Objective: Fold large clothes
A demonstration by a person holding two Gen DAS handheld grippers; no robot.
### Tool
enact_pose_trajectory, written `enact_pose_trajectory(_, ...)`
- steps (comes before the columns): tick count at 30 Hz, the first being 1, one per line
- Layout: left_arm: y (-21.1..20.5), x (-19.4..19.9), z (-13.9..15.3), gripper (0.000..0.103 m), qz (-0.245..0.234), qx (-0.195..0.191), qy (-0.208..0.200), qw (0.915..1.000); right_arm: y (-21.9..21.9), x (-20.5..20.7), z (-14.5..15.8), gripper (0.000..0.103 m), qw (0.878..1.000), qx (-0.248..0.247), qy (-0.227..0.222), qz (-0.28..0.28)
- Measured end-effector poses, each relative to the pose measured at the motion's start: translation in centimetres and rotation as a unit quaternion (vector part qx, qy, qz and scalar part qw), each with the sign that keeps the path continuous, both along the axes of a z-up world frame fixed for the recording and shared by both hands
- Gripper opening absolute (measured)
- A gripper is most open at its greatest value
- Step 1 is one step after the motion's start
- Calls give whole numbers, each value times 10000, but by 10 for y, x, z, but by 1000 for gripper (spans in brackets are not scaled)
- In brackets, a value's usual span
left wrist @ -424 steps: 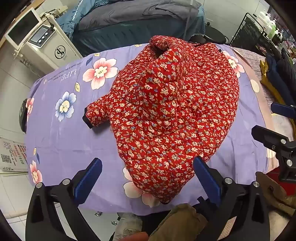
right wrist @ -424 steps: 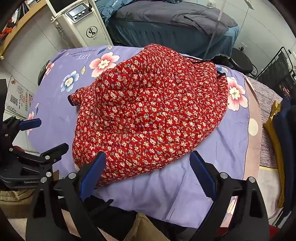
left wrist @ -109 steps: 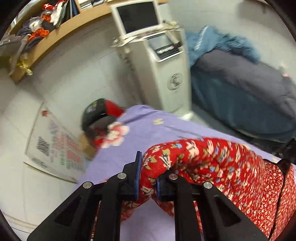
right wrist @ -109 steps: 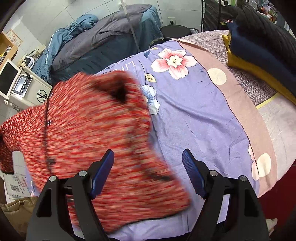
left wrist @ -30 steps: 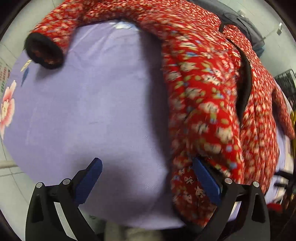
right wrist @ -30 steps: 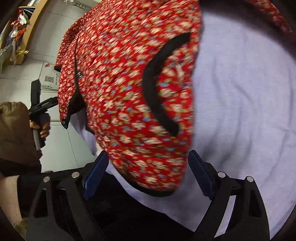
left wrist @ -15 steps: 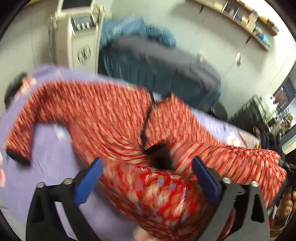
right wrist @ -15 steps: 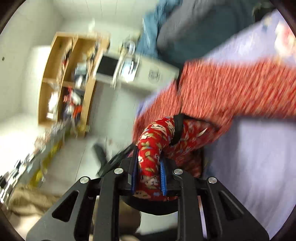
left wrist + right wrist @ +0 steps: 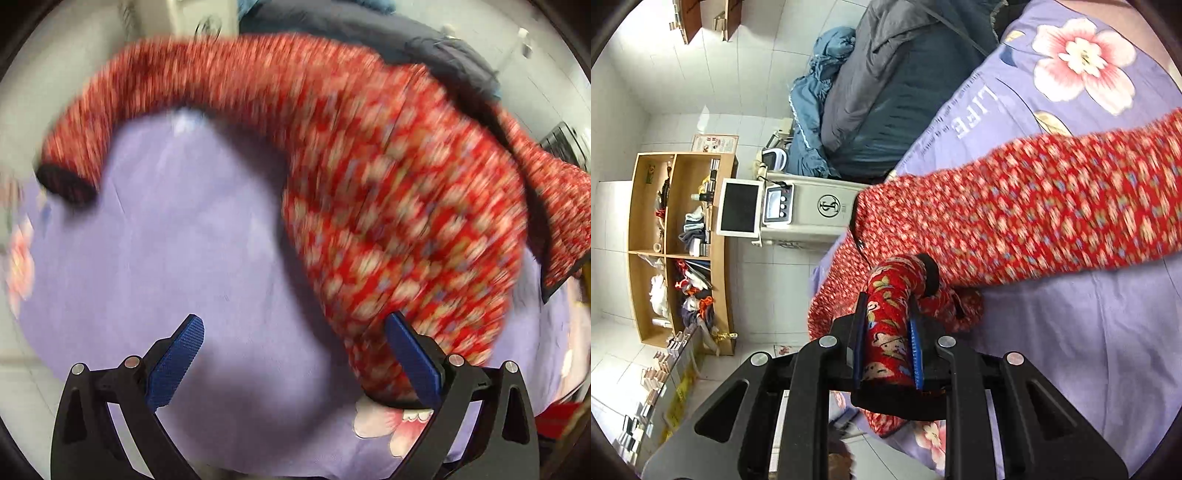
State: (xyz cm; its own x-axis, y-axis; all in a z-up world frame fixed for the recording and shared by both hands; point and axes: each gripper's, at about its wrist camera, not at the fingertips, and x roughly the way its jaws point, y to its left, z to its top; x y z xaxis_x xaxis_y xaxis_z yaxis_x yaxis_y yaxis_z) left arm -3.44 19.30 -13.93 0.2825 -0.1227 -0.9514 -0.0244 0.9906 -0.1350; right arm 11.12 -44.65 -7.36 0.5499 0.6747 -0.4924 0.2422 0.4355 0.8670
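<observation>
jacket [image 9: 399, 206]: red floral, quilted, black trim, blurred; spread across far half of bed [image 9: 155, 236]
right gripper [image 9: 886, 354]: clamped on jacket hem
left gripper [image 9: 295, 354]: wide, empty
room: bare sheet at near-left edge

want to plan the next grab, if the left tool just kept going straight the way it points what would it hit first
Probably the bare purple sheet: the open left tool points down at it. The red floral jacket lies just right of that line, though blur leaves depth unclear.
</observation>
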Motion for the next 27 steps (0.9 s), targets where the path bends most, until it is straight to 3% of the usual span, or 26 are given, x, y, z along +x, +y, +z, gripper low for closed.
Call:
enact_pose_trajectory(1,1,-4,-8,97,169,-305,20,9994,-1,5,3,20,10000,-68,3,30)
enact_pose_trajectory(4,-3,-8,-27,97,483,-735,-99,9961,5,13,-3,20,9998,-142,43,94)
enact_pose_trajectory(9,-37,40,-55,97,391,-789,24,9961,6,16,-12,21,9998,-58,160,73)
enact_pose_trajectory(12,-64,79,-58,97,154,-426,125,9989,7,14,-13,21,9997,-100,204,113)
enact_pose_trajectory(13,-68,87,-60,94,117,-391,181,9990,7,12,-14,21,9996,-117,218,124)
enact_pose_trajectory(16,-70,98,-57,70,67,-455,256,9986,7,5,-14,21,9994,-212,200,191)
enact_pose_trajectory(19,-65,93,-38,35,-158,-480,282,9983,9,-5,-16,21,9990,-293,211,270)
enact_pose_trajectory(20,-60,90,-27,30,-93,-593,281,9978,9,-8,-15,21,9989,-311,213,295)
enact_pose_trajectory(22,-43,81,5,27,77,-915,248,9955,12,-13,-10,21,9987,-296,158,395)
enact_pose_trajectory(24,-25,71,48,26,147,-836,13,9964,19,-20,2,21,9977,-293,68,614)
enact_pose_trajectory(27,19,51,122,26,364,-803,-365,9954,34,-35,20,21,9932,422,-71,1079)
